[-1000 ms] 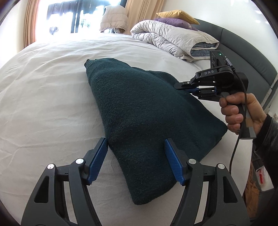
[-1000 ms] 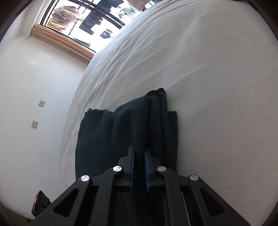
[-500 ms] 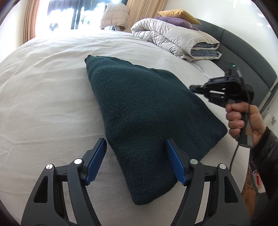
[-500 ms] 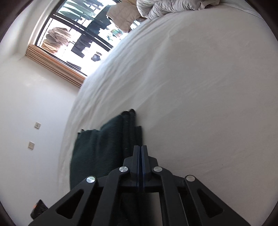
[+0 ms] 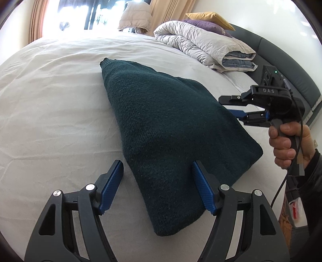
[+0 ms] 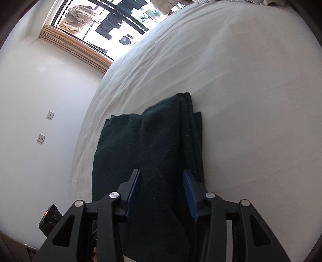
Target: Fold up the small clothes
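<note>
A dark green knitted garment (image 5: 171, 125) lies folded on the white bed sheet (image 5: 50, 112). My left gripper (image 5: 158, 177) is open and empty, its jaws on either side of the garment's near corner, just above it. My right gripper (image 5: 231, 106) is open and empty, held at the garment's right edge. In the right wrist view the garment (image 6: 153, 145) lies under my open right gripper (image 6: 161, 181), and its layered folded edge runs along the right side.
A rolled grey-white duvet (image 5: 203, 46) with purple and yellow pillows (image 5: 209, 19) lies at the head of the bed. A dark headboard (image 5: 281, 58) curves behind it. A wall with sockets (image 6: 41, 138) and a window (image 6: 112, 26) are beyond the bed.
My right gripper was shut on the garment's edge, let go and pulled back, and now stands open over the garment's right edge. My left gripper has barely moved.
</note>
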Demonstrator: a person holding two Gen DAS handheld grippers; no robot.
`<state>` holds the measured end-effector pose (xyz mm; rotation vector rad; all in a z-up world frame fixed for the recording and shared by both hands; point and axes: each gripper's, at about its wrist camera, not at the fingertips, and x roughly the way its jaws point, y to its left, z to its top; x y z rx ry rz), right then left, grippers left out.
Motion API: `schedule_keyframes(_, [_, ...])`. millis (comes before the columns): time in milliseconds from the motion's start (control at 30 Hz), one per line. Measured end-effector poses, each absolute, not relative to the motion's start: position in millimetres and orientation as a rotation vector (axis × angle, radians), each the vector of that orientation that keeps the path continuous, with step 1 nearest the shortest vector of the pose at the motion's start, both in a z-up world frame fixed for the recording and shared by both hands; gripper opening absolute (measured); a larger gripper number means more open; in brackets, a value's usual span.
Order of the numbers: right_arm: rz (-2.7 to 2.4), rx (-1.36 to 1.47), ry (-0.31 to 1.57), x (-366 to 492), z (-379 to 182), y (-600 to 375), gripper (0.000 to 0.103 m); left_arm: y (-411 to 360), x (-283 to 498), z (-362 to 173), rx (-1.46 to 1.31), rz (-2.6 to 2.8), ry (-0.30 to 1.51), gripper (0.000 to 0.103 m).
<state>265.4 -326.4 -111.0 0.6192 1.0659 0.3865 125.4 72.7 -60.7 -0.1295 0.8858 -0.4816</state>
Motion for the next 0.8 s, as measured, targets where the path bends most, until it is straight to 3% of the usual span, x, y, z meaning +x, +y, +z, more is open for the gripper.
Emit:
schedule_keyframes(100, [0.43, 0.634, 1.073, 265, -115, -324, 0.041, 73, 127, -63, -0.134, -0.481, 0.891, 0.07])
schedule_keyframes(200, [0.43, 0.619, 1.074, 266, -115, -321, 0.014, 73, 128, -64, -0.134, -0.48, 0.893, 0.07])
schedule_keyframes(233, [0.415, 0.609, 1.066, 266, -115, -321, 0.012, 73, 129, -64, -0.136, -0.481, 0.894, 0.07])
schedule_keyframes(467, [0.314, 0.551, 0.997, 250, -106, -325, 0.009, 74, 129, -65, -0.134, -0.485, 0.895, 0.071])
schedule_keyframes(800, [0.281, 0.666, 0.954, 241, -138, -345, 0.008, 76, 135, -65, -0.135, -0.501, 0.895, 0.073])
